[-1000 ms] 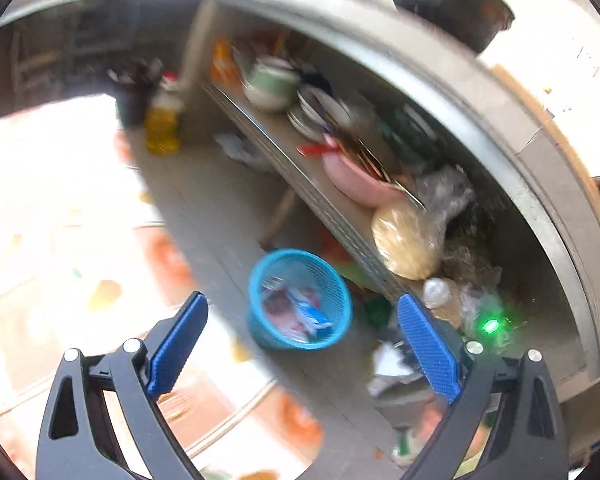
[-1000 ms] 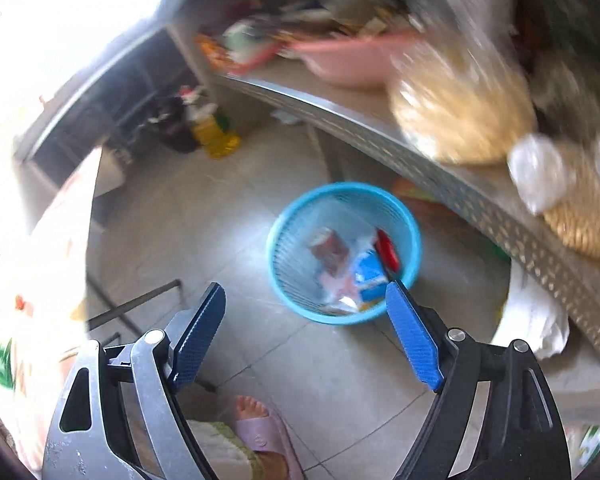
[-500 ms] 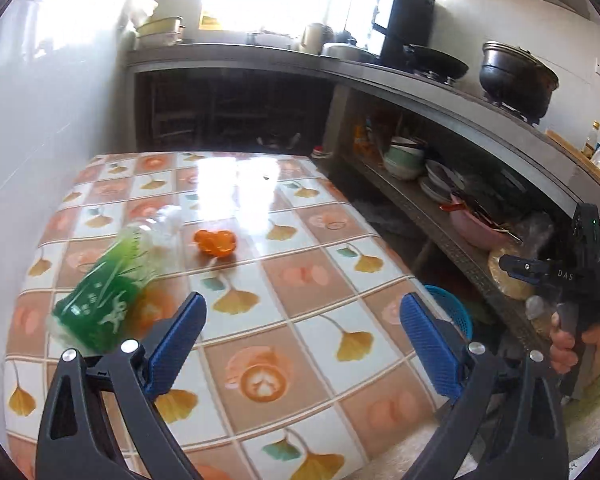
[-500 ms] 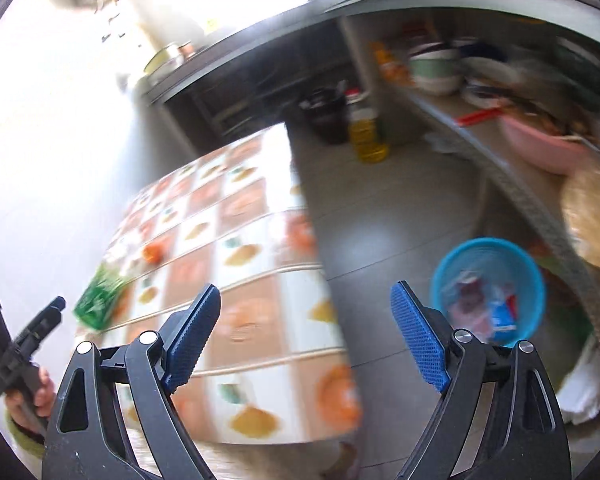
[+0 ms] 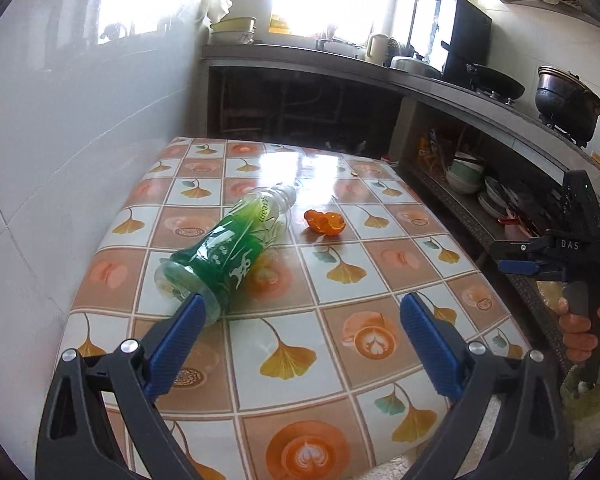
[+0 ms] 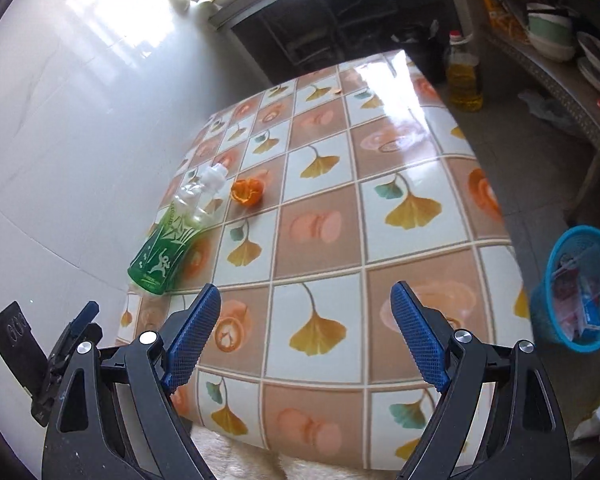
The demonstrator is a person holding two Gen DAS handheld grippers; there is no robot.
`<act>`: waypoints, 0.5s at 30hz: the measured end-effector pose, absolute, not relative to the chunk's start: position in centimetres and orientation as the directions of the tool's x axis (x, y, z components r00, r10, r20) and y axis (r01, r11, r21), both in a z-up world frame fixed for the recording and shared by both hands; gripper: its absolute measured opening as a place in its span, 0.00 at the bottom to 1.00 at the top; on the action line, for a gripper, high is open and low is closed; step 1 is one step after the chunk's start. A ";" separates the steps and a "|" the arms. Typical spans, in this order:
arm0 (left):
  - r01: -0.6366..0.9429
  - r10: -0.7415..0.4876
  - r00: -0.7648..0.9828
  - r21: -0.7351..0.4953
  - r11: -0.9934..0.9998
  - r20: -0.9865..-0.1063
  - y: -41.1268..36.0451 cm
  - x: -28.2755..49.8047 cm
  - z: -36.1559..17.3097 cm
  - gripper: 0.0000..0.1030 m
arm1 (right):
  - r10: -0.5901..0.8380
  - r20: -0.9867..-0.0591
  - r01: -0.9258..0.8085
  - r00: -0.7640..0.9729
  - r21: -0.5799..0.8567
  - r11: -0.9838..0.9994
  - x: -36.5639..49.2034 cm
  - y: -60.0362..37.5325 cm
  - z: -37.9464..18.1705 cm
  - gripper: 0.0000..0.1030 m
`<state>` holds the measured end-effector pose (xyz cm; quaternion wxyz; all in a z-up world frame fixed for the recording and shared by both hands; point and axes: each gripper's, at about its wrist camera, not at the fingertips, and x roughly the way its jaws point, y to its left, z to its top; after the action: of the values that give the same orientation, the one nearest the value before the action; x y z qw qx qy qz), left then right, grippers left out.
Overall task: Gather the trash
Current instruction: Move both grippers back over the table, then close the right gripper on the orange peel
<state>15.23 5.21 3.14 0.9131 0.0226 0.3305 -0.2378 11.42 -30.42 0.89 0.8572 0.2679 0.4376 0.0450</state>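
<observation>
A plastic bottle [image 5: 224, 248] with a green label lies on its side on a tiled table [image 5: 340, 360], near the wall. Its long axis runs diagonally: base toward the near-left corner, cap pointing away toward the middle of the table. Just beside the neck sits a piece of orange peel [image 5: 325, 222].

The left gripper [image 5: 300, 340] hovers over the near edge, fingers wide apart and empty. The bottle's base lies just ahead of its left finger, up and left of the gap between the fingers, so this gripper looks the nearer.

The right gripper [image 6: 306, 328], also spread wide and empty, is farther off; the bottle lies well ahead to its left.

A blue basket [image 6: 560, 312] holding wrappers stands on the floor right of the table.
</observation>
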 end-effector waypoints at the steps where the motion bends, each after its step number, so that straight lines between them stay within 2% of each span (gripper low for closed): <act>1: 0.444 -0.409 0.676 -0.105 0.890 -0.613 5.5 15.2 3.1 0.93 | 0.326 -0.726 0.152 0.605 0.508 0.848 11.9 -29.9 0.9 0.80; 8: 0.452 -0.385 0.696 -0.047 0.891 -0.606 6.3 16.3 2.8 0.93 | 0.408 -0.729 0.091 0.550 0.538 0.838 15.5 -27.3 1.0 0.81; 12: 0.455 -0.363 0.706 -0.004 0.891 -0.608 5.6 17.8 2.3 0.93 | 0.410 -0.741 0.017 0.532 0.494 0.869 18.0 -25.8 1.4 0.80; 15: 0.441 -0.372 0.695 -0.043 0.896 -0.616 5.7 19.2 1.7 0.93 | 0.395 -0.750 -0.072 0.532 0.424 0.903 20.4 -24.2 1.5 0.81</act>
<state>19.18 5.74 1.74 0.9190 0.0541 0.3219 -0.2211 20.45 -24.21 1.48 0.8577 0.1737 0.4645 0.1359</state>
